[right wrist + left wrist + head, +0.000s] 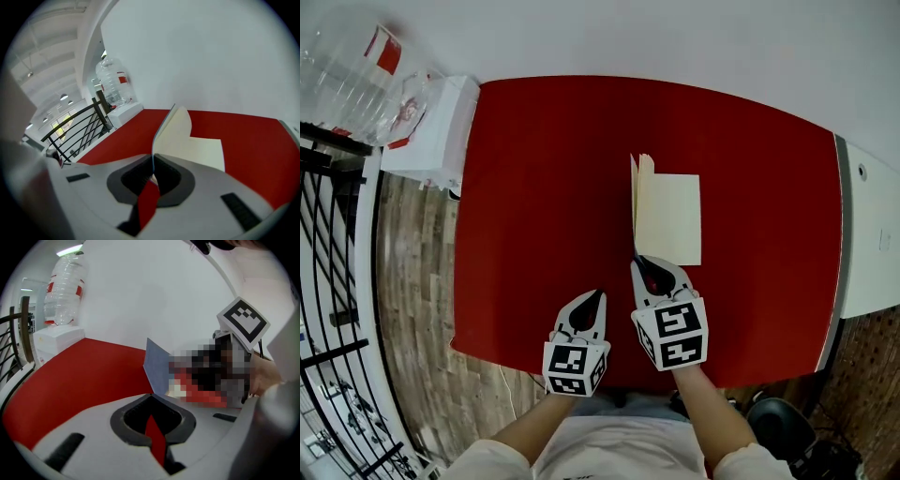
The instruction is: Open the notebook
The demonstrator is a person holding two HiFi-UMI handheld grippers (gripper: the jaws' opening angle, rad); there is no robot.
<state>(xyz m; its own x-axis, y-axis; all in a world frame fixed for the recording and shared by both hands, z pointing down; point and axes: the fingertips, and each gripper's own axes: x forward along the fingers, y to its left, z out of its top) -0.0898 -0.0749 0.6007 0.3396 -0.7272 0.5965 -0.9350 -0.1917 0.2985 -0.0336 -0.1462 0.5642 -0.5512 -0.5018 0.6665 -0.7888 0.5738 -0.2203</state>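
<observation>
The notebook (667, 217) lies on the red table (534, 216), its cream pages showing. Its blue-grey cover (635, 202) stands upright along the left edge with a page or two curled against it. My right gripper (638, 261) is shut on the cover's near bottom corner; in the right gripper view the thin cover (163, 129) runs straight into the closed jaws (152, 158). To its left, near the table's front edge, my left gripper (600, 293) is shut with nothing in it. From the left gripper view (151, 395) the raised cover (157, 365) shows beside the right gripper's marker cube (243, 322).
A large water bottle (356, 75) stands on a white cabinet (436, 131) at the far left. A black railing (328, 281) runs along the left over wood flooring. A white surface (867, 234) adjoins the table's right edge. A dark chair base (778, 422) sits lower right.
</observation>
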